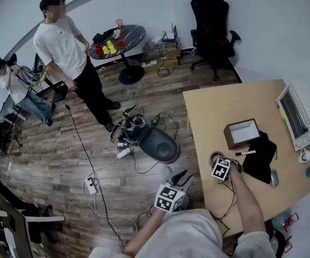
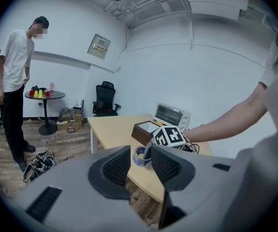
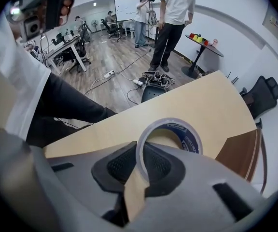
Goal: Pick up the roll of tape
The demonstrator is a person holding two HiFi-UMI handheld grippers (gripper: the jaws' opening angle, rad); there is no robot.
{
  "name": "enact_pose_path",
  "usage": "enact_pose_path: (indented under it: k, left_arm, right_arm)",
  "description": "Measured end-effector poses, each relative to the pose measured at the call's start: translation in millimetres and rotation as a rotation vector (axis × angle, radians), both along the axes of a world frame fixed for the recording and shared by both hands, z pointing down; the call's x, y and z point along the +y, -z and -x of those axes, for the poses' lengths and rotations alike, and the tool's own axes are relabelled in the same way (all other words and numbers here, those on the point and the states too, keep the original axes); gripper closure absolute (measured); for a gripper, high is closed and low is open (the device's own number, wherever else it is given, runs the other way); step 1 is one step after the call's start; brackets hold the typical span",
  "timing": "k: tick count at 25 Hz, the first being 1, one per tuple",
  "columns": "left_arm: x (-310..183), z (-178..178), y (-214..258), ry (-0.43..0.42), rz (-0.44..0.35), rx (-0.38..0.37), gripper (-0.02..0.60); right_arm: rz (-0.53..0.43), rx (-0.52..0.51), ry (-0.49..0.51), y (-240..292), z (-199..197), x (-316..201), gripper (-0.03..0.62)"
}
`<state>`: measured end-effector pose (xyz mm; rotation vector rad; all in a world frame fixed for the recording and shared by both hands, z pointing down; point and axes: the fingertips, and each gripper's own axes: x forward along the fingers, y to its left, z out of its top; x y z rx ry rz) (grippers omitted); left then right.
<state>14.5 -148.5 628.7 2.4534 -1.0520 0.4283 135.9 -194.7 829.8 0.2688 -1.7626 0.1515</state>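
Head view, from the left: the left claw (image 1: 181,179) hangs released and empty in the lower middle, off the edge of the counter (image 1: 219,109). To its right, the right claw (image 1: 223,168) points steeply down onto the roll of tape (image 1: 215,157), which lies near the counter's front edge. Right gripper view shows this claw clenched on only one thin wall of the ring. I judge that with so narrow a bite the roll may swing, tilt or slip out when lifted.
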Motion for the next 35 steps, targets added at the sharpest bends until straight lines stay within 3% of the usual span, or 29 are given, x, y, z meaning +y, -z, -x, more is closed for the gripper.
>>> enact_pose_path:
  k: [17,35]
  left_arm:
    - [3,-3,-6,-0.018,-0.001,-0.013,0.454]
    - [-7,27,-1,0.068,0.000,0.039,0.459]
  right_arm:
    - [-0.041,-0.070,-0.040,25,2,12,0.548]
    - [-0.077,-0.231,-0.287,61,8,30,0.548]
